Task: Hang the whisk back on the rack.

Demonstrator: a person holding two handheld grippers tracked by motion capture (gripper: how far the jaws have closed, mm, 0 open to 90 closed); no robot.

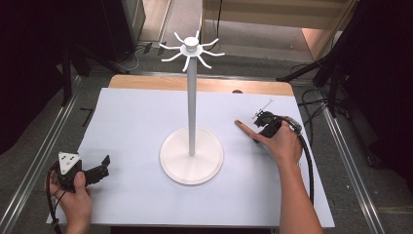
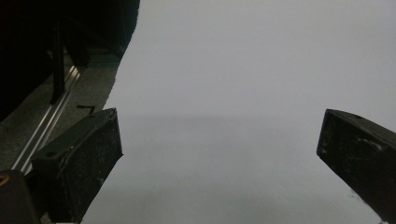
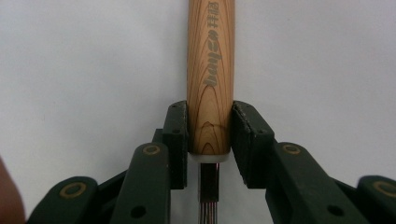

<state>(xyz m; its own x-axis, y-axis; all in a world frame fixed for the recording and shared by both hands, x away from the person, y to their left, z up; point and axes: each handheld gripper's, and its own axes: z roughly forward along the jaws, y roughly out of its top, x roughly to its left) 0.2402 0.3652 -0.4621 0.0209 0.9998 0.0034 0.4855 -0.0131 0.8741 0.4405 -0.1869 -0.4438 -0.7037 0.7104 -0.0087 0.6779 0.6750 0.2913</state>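
Nearest the person, well to the left of the white stand (image 1: pixel 191 155), the left gripper (image 1: pixel 103 162) rested on the worktop (image 1: pixel 136 195) with its fingers (image 2: pixel 88 154) spread wide on nothing. To the right of the stand's base, the right gripper (image 1: pixel 261 122) had its fingers (image 3: pixel 176 135) clamped on the wooden handle (image 3: pixel 211 74), just above the metal wires (image 3: pixel 208 198). The utensil looked light and stiff, its smooth round wood apt to slip, so this grip by the ferrule seemed sound.
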